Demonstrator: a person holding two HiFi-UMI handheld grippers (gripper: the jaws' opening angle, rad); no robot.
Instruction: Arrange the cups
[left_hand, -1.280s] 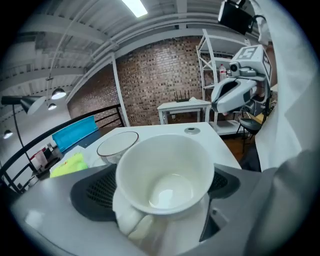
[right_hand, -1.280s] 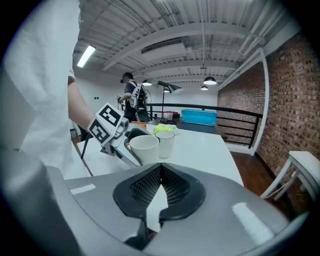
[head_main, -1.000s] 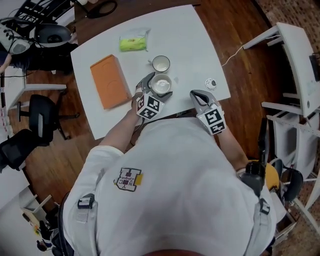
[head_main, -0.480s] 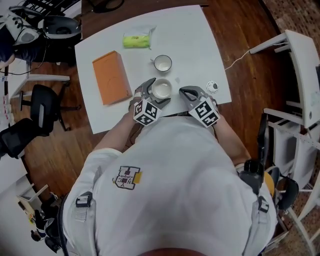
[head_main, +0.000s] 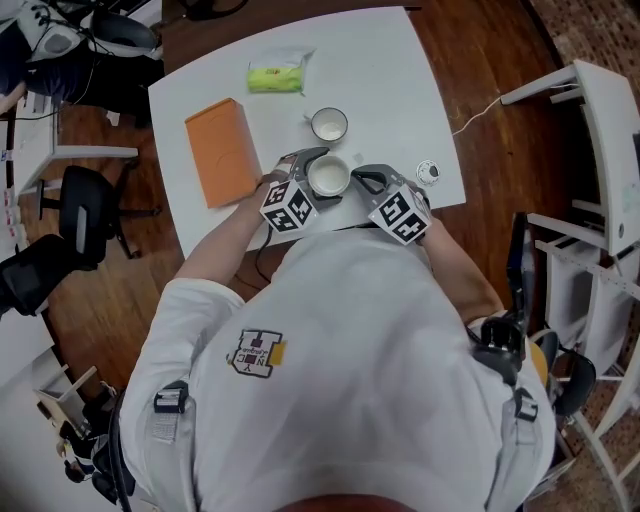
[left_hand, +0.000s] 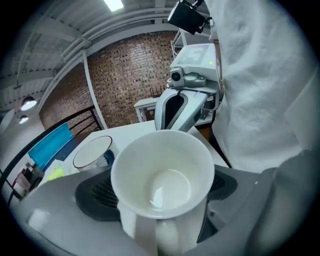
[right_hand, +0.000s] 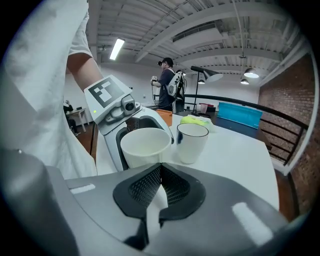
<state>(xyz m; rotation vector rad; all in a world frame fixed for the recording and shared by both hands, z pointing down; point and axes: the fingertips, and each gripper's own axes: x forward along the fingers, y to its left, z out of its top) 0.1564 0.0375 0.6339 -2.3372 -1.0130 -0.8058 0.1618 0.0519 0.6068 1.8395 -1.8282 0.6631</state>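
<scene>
The left gripper (head_main: 318, 178) is clamped on a white cup (left_hand: 162, 170), with one dark pad pressed against each side of it. The cup is totally empty, you can see right down to the shiny bottom. It's plain glossy white, wider at the rim than at the base, and what looks like its handle points back toward the gripper body. It sits upright near the front edge of the table (head_main: 400, 70). I can't tell if its base is actually on the table or just off it.

The right gripper (right_hand: 160, 170) is closed up tight, pads together with nothing between them. Its tip is just beside the held cup, on the right side of it in the head view. In its own view the cup is just past the jaws, a bit to the left.

A second cup (head_main: 329, 124) stands upright a little further back on the table, near the held one but not touching it. This one is white with a thin dark rim, and it looks empty too.

Further out on the table, an orange box (head_main: 222, 152) lies flat off to the left of the cups, and a green packet (head_main: 275, 76) sits toward the far edge. A small round thing (head_main: 427, 171) is near the right edge, too small to tell what it is. In the right gripper view there's a person (right_hand: 167, 87) standing way off in the background.
</scene>
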